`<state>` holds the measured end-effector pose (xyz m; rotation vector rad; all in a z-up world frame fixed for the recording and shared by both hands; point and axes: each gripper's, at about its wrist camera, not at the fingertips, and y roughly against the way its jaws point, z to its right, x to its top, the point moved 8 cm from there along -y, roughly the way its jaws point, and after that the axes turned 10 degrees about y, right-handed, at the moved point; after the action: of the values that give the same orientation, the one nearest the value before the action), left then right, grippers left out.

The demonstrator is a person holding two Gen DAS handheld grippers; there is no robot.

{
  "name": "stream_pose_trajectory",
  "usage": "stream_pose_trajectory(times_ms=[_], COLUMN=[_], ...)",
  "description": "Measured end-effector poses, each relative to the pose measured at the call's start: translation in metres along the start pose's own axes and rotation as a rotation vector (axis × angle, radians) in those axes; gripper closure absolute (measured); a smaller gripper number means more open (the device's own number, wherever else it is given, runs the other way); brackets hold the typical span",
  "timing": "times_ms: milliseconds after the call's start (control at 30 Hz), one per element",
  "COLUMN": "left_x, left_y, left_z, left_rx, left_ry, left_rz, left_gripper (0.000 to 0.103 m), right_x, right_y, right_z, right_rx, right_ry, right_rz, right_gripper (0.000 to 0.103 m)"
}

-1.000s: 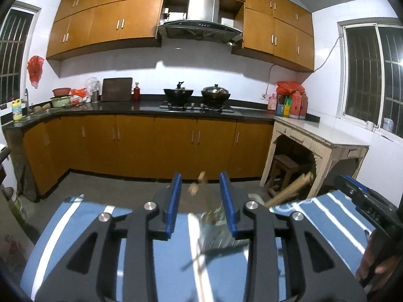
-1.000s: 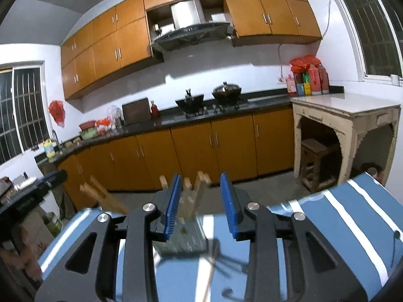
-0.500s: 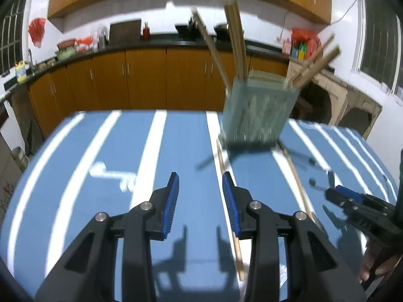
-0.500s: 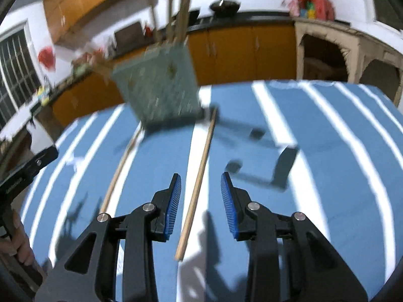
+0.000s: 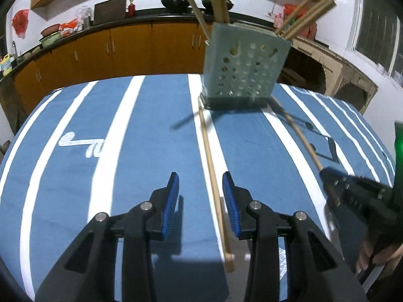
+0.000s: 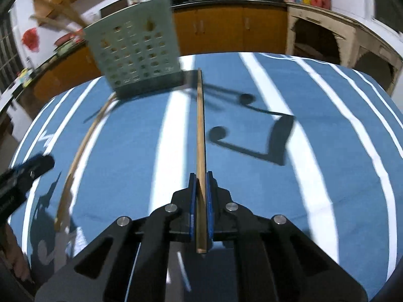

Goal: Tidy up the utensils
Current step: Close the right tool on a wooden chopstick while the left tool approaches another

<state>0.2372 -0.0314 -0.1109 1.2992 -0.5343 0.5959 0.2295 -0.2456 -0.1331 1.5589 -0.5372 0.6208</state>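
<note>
A pale green perforated utensil holder (image 5: 245,68) stands on the blue striped tablecloth (image 5: 151,130) with several wooden chopsticks sticking out of it; it also shows in the right wrist view (image 6: 136,52). My left gripper (image 5: 200,191) is open, just above the cloth, with a loose chopstick (image 5: 212,176) lying between its jaws. My right gripper (image 6: 199,188) is shut on a second chopstick (image 6: 200,125) that points toward the holder's base. That gripper (image 5: 327,173) shows in the left wrist view over the chopstick's (image 5: 297,128) near end. The other chopstick (image 6: 80,148) lies to the left.
The table's far edge lies just behind the holder. Beyond it are orange kitchen cabinets (image 5: 100,52), a dark counter with pots, and a stone side table (image 5: 340,73) at the right. Hard shadows (image 6: 252,130) of the grippers fall on the cloth.
Both grippers have dropped lower to the cloth. My right gripper has closed on the chopstick that lay before it. My left gripper stays open, now straddling the other chopstick.
</note>
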Motion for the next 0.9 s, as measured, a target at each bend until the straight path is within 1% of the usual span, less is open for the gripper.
stream_pose_trajectory(times_ms=[67, 167, 300, 367, 433, 500, 600, 700, 833, 900], left_x=[-0.003, -0.006, -0.01, -0.011, -0.009, -0.006, 0.004, 0.015, 0.024, 0.025], left_y=[-0.006, -0.014, -0.026, -0.031, -0.033, -0.034, -0.035, -0.038, -0.042, -0.043], left_z=[0.004, 0.008, 0.013, 0.012, 0.009, 0.002, -0.022, -0.049, -0.062, -0.064], left_rx=[0.005, 0.016, 0.05, 0.06, 0.076, 0.088, 0.141, 0.174, 0.176, 0.183], left_ry=[-0.01, -0.027, -0.058, -0.063, -0.066, -0.052, -0.004, 0.042, 0.037, 0.032], left_rz=[-0.015, -0.031, -0.055, -0.074, -0.068, -0.065, -0.052, -0.05, -0.06, -0.055], left_gripper=[0.067, 0.064, 0.065, 0.086, 0.095, 0.095, 0.095, 0.095, 0.094, 0.089], right_x=[0.001, 0.001, 0.001, 0.002, 0.004, 0.007, 0.01, 0.013, 0.018, 0.02], right_y=[0.0, 0.001, 0.0, -0.002, -0.003, -0.005, -0.007, -0.01, -0.014, -0.016], right_z=[0.013, 0.025, 0.027, 0.025, 0.023, 0.021, 0.022, 0.025, 0.029, 0.03], right_rx=[-0.018, -0.027, -0.022, -0.018, -0.013, -0.011, -0.013, -0.025, -0.052, -0.059], right_ry=[-0.04, -0.057, -0.056, -0.047, -0.039, -0.031, -0.022, -0.016, 0.002, 0.011], right_rz=[-0.004, -0.007, -0.008, -0.007, -0.008, -0.008, -0.01, -0.009, -0.011, -0.011], right_gripper=[0.095, 0.095, 0.095, 0.095, 0.095, 0.095, 0.095, 0.095, 0.095, 0.095])
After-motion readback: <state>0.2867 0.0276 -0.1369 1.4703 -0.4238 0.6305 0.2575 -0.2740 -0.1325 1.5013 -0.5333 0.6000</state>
